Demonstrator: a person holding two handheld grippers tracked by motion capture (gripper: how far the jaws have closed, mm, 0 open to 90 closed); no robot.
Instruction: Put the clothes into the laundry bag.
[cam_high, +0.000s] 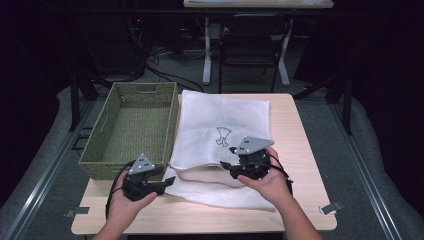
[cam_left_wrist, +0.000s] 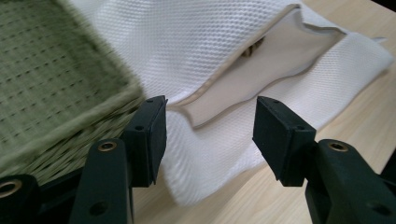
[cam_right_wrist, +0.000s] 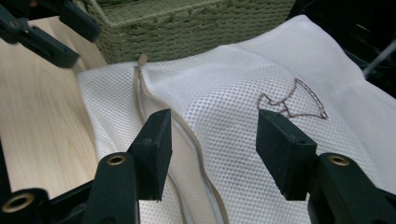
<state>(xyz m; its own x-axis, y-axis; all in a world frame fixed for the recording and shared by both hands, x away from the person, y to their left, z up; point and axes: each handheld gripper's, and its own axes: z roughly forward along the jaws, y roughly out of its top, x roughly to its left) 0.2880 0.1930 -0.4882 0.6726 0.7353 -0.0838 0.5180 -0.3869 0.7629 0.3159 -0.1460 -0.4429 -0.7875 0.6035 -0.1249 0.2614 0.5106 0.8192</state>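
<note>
A white mesh bag (cam_high: 222, 130) lies flat on the wooden table (cam_high: 300, 150), just right of a green woven basket (cam_high: 131, 127) and touching its side. The bag's long side runs away from the person, toward the far edge of the table, and its open mouth with a beige zipper edge (cam_right_wrist: 196, 154) points to the near edge. A small brown drawing (cam_high: 223, 136) is printed on its top.

The left gripper (cam_high: 161, 188) is held above the near left corner of the bag, close to the front corner of the basket. In the left gripper view its jaws are apart and nothing is between the pads; the open mouth of the bag (cam_left_wrist: 261, 60) is beyond them, and the basket (cam_left_wrist: 51, 84) is close at the left jaw, so it leaves little room on that side.

The right gripper (cam_high: 229, 167) is held over the near part of the bag, at its mouth. In the right gripper view its jaws are also wide apart and empty, with the mesh and the zipper edge below them. The left gripper (cam_right_wrist: 46, 32) shows at the top left of this view
</note>
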